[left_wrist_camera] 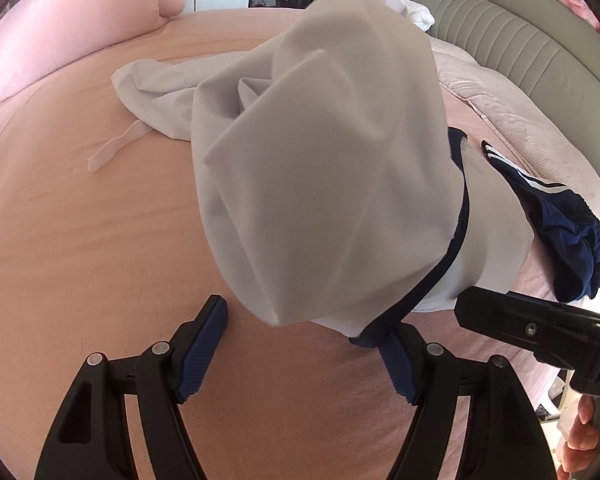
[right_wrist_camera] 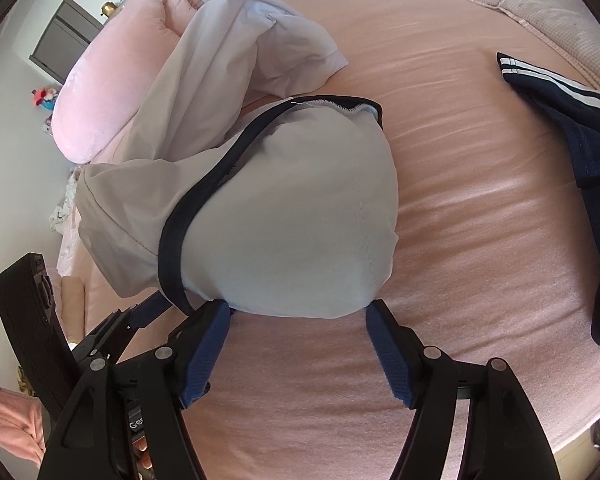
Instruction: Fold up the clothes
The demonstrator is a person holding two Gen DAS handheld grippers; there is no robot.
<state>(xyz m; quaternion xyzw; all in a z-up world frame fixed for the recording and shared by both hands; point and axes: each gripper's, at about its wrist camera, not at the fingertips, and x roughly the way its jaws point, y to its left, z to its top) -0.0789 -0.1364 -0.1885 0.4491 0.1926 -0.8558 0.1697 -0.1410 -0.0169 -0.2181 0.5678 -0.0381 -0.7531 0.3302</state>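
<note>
Left gripper (left_wrist_camera: 308,320): your jaws stand spread, dark trim draped over the 3 o'clock finger.
Right gripper (right_wrist_camera: 298,310): spread, nothing pinched.
Shirt (left_wrist_camera: 324,184): bunched on the bed (left_wrist_camera: 80,240), at 12 o'clock.
Shorts (left_wrist_camera: 572,236): at 3 o'clock.

Navy garment (right_wrist_camera: 580,128) cut off at right edge; white garment (left_wrist_camera: 320,184) hides left gripper's right fingertip.

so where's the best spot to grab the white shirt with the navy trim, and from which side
Probably the navy-trimmed edge of the bunched white cotton shirt, where the dark binding runs down its near left side. That hem is doubled and firm, so it should slip less than the loose cloth. Come in low from the near side along the pink bed sheet, since the right tool already stands open there.
</note>
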